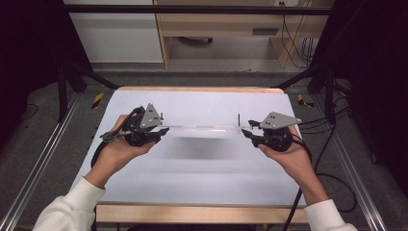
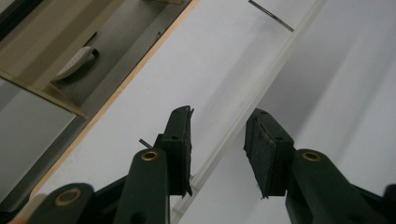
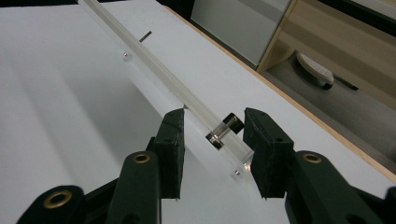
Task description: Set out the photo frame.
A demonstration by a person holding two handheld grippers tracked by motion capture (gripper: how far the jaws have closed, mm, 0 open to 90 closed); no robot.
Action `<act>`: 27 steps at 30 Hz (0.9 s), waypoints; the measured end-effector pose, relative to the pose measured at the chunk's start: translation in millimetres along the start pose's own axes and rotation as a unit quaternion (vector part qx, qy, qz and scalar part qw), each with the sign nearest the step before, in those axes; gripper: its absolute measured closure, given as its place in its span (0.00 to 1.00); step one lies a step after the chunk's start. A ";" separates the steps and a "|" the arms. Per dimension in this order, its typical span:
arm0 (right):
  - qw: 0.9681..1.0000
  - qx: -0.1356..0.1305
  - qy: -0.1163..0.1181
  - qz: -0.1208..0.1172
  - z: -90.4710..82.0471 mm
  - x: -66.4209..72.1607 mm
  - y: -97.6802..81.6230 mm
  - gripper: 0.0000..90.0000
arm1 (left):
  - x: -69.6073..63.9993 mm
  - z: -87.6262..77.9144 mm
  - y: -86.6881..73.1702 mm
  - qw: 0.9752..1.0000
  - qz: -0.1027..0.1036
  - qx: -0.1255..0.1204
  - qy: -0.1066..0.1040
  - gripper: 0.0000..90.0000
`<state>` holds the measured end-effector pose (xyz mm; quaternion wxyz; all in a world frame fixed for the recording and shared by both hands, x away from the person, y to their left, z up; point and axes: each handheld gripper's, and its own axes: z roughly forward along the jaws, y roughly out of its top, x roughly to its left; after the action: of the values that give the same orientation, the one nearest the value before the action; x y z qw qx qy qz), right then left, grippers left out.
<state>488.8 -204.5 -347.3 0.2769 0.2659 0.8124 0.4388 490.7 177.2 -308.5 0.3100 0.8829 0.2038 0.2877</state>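
Observation:
A long clear plastic plate hangs level above the white table and casts a soft shadow under itself. A thin dark pin stands up near each of its ends. My left gripper holds the left end; in the left gripper view the clear plate runs away between the jaws of that gripper. My right gripper holds the right end. In the right gripper view the plate and a small round standoff lie between the jaws of the right gripper.
The table has a wooden rim at its far side. Metal rails run along both sides, and black cables trail at the right. Beyond the table stands a wooden desk; a white object lies on the floor there.

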 end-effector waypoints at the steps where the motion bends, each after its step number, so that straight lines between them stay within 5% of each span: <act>1: 1.000 0.000 0.000 0.000 0.0 0.0 0.0 0.67 | 1.4 0.8 0.5 1.000 -0.003 -0.006 0.001 0.68; 4: 1.000 -0.002 0.002 0.013 2.8 -7.4 5.2 0.67 | 7.9 1.7 0.6 1.000 -0.010 -0.027 0.005 0.58; 6: 1.000 -0.001 0.000 0.015 4.7 -11.2 8.9 0.67 | 14.6 -2.6 -0.2 0.996 -0.037 -0.078 0.023 0.46; 7: 1.000 -0.001 -0.001 0.016 5.7 -13.2 10.5 0.66 | 14.6 -2.6 -0.2 0.996 -0.037 -0.078 0.023 0.41; 13: 0.999 -0.011 -0.005 0.034 13.5 -25.8 17.9 0.66 | 19.9 -20.7 -10.0 0.982 -0.109 -0.149 0.047 0.26; 15: 0.999 -0.014 -0.009 0.042 16.5 -29.9 20.3 0.65 | 18.9 -21.2 -18.8 0.979 -0.124 -0.152 0.050 0.24; 16: 0.999 -0.015 -0.011 0.046 18.1 -32.0 21.5 0.65 | 17.8 -18.8 -28.0 0.980 -0.124 -0.137 0.070 0.23; 27: 0.996 -0.019 -0.035 0.083 33.6 -48.7 33.4 0.63 | 13.7 2.6 -86.0 0.973 -0.192 -0.101 0.083 0.19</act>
<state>552.5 -202.6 -323.5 0.2731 0.3426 0.7689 0.4657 487.0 245.8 -362.1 0.4294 0.7642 0.3645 0.3143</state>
